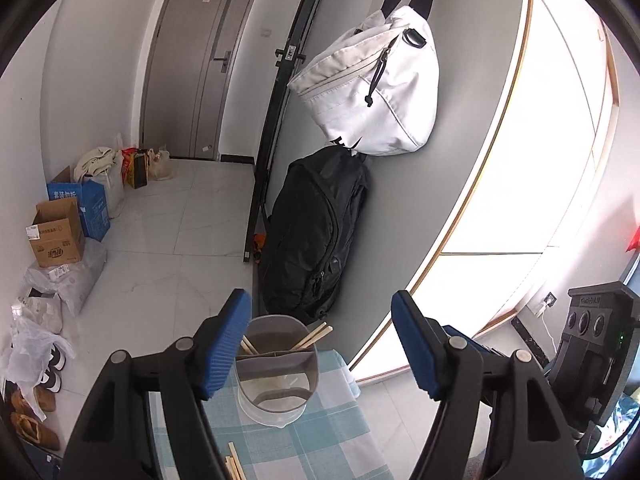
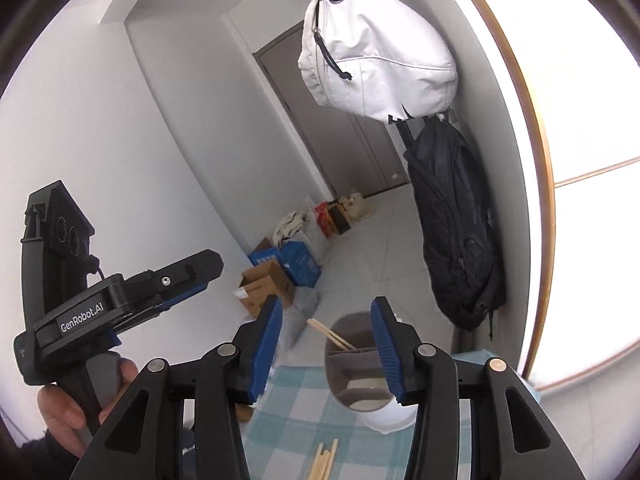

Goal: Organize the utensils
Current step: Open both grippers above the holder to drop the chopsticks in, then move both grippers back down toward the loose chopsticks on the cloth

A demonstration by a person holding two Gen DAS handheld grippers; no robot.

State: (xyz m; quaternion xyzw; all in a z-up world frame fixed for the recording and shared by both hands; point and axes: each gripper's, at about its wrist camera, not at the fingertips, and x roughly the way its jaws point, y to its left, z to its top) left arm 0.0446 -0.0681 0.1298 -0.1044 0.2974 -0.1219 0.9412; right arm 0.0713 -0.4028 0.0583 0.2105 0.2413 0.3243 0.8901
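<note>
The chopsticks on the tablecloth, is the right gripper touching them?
Apart. The right wrist view shows the right gripper open and empty, with the chopsticks lying below on the cloth.

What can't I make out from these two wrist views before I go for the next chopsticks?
- Loose chopsticks on the tablecloth: cut off by the bottom edge in both views; count unclear.
- Utensil holder: near side hidden by the left gripper finger; right gripper finger covers its right side.
- Holder's lower compartments: contents unreadable.

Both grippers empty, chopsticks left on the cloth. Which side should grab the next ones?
Probably right, marginally. The loose chopsticks lie midway between the open right gripper fingers in its view. In the left gripper's view they sit off toward its left finger. The holder is close ahead of both.
</note>
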